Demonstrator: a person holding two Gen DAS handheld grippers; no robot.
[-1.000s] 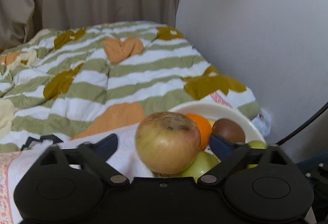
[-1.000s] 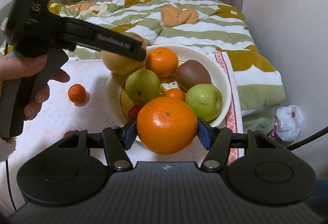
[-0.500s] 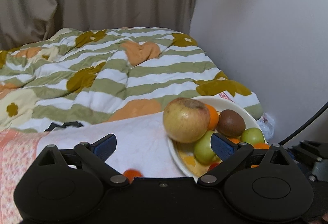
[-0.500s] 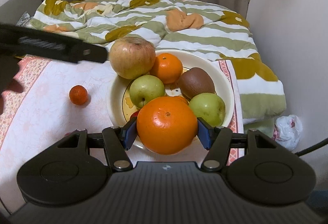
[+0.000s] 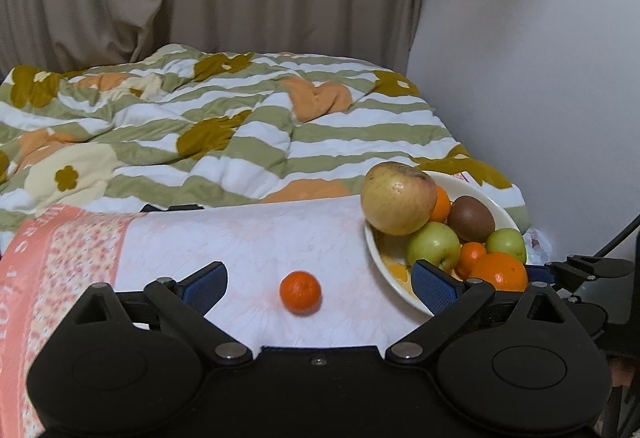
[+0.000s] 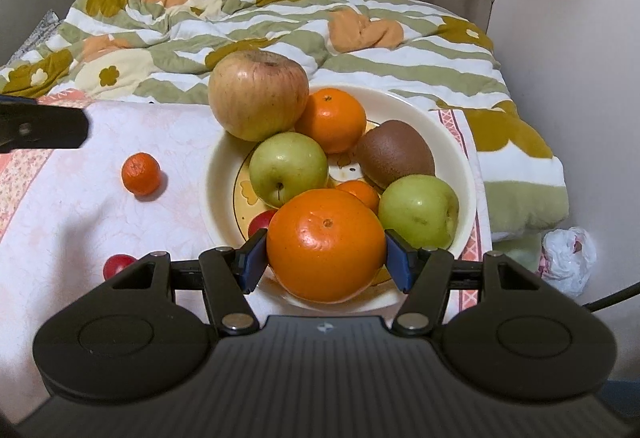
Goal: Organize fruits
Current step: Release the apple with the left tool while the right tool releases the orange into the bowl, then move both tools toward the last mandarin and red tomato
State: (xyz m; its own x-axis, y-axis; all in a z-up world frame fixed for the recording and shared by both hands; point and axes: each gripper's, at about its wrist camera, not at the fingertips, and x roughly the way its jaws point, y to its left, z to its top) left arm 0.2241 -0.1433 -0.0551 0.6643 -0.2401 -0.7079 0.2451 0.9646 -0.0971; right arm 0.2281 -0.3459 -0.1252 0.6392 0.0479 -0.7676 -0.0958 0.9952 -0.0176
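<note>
Left wrist view first: the left tongs (image 5: 318, 284) are spread wide with nothing between the blue pads, poised above the pale cloth-covered counter (image 5: 248, 238). A small mandarin (image 5: 300, 292) sits alone on the cloth, right in line with the gap between the fingers. Off to the right is the cream bowl (image 5: 386, 258), piled up: a big yellowish apple (image 5: 398, 203) perched on its near-left rim, a green apple (image 5: 433, 245) below it, a kiwi (image 5: 471, 218) behind, and a large orange (image 5: 500, 272) at the front edge. A striped quilt (image 5: 240, 129) covers the bed behind.

Over to the right wrist view: the right tongs (image 6: 326, 258) are clamped on the large orange (image 6: 326, 244), both blue pads pressed to its sides, held over the near rim of the bowl (image 6: 212, 189). Inside are the big apple (image 6: 259, 95), a second orange (image 6: 331, 119), the kiwi (image 6: 394, 153) and two green apples (image 6: 289, 167). On the cloth left of the bowl lies the small mandarin (image 6: 141, 173), and nearer, a little red fruit (image 6: 118, 264). A black piece of the other tool pokes in at the left edge.
</note>
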